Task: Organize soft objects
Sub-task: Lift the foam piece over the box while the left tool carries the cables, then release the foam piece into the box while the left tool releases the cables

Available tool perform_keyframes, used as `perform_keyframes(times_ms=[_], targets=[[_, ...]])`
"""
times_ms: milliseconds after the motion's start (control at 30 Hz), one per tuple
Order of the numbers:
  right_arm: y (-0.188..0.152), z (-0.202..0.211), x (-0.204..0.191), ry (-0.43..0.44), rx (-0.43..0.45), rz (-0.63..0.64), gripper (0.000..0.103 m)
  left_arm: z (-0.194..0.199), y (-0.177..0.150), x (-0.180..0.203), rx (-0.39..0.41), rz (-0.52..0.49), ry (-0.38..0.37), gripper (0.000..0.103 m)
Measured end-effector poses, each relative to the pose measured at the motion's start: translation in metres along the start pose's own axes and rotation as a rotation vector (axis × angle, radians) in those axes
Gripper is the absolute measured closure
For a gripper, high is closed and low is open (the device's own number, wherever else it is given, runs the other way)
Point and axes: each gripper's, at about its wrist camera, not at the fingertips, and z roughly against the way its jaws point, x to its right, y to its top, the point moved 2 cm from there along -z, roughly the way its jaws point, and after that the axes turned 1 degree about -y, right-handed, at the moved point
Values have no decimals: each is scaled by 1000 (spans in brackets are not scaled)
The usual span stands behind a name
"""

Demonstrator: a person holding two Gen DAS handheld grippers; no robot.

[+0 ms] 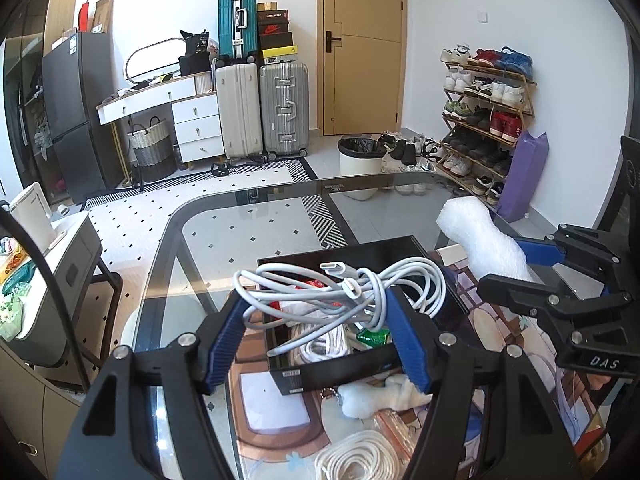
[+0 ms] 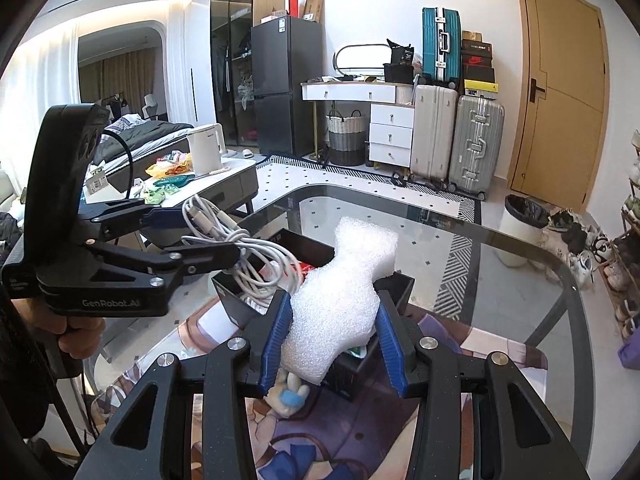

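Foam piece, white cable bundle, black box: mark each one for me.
Foam piece (image 2: 336, 312): right wrist view, its pinched middle.
Cable bundle (image 1: 352, 288): left wrist view, the knotted centre.
Black box (image 1: 340, 372): left wrist view, near wall.

Both wrist views look closely down over the black box, sharing the glass table.

My left tool fills the lower part of its own view with matte black linkage arms, round silver screw heads at the joints and ribbed blue pads on the inner faces. My right tool is built the same in its view; at the right edge of the left view its black body carries white "DAS" lettering. At the left of the right view, the left tool's body reads "GenRobot.AI", with a black cable looping behind it and bare skin of my hand on the grip.
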Motion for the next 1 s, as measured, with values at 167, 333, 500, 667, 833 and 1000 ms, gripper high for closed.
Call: perform_keyframes(times_ms=[167, 333, 500, 667, 833, 1000], targets=[[0, -8, 3, 8, 4, -7, 60, -11, 2, -2, -10, 6, 5, 35], [4, -20, 5, 15, 3, -11, 60, -23, 2, -4, -22, 7, 12, 35], [5, -32, 8, 21, -8, -11, 60, -34, 1, -5, -35, 15, 14, 35], [3, -41, 12, 24, -18, -15, 60, -44, 1, -4, -47, 11, 21, 35], [2, -51, 19, 23, -28, -21, 60, -53, 0, -3, -60, 5, 23, 35], [3, -61, 23, 25, -37, -19, 60, -60, -1, -1, -70, -3, 25, 35]])
